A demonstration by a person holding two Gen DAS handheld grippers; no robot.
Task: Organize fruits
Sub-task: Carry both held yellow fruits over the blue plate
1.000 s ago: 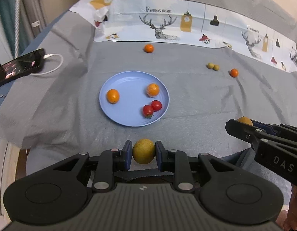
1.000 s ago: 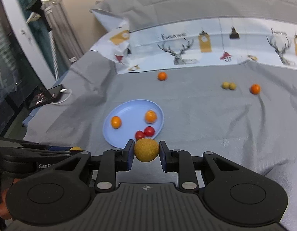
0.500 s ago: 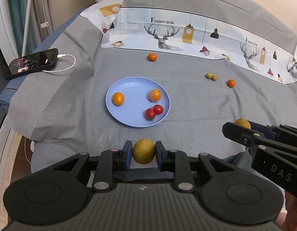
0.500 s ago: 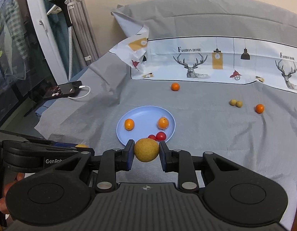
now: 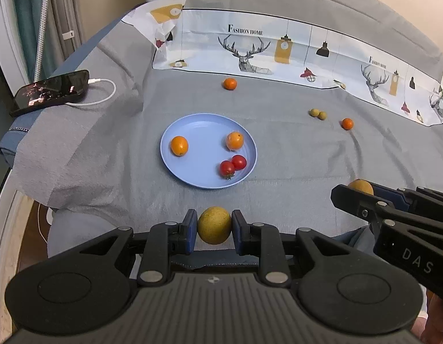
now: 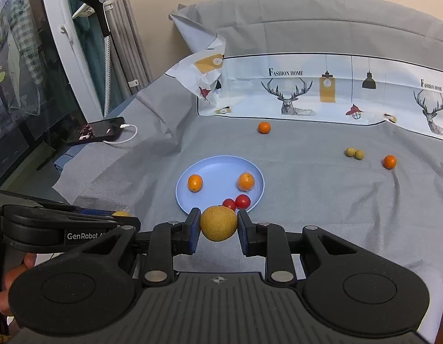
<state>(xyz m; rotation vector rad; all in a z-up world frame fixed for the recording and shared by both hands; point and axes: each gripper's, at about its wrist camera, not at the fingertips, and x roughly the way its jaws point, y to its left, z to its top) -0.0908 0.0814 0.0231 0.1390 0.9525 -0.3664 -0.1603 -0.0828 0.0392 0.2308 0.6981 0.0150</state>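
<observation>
While my left tongs [image 5: 214,227] pinch one yellow-brown fruit [image 5: 214,225] between their blue pads, my right tongs [image 6: 218,226] pinch a second yellow-brown fruit [image 6: 218,223] the same way; both hang above the near edge of the grey sheet [image 5: 293,154] on the bed. Ahead lies the blue plate [image 5: 198,126], holding two oranges [image 5: 179,145] apart from each other and two cherry tomatoes [image 5: 233,165] touching near its right rim. Beyond the plate a lone orange [image 5: 230,83] sits near the deer-print cloth [image 5: 279,54]. Off to the right, two small green fruits [image 5: 318,113] touch each other, with another orange [image 5: 347,123] just beside them. A phone [image 5: 50,91] on its white cable lies at the far left.
</observation>
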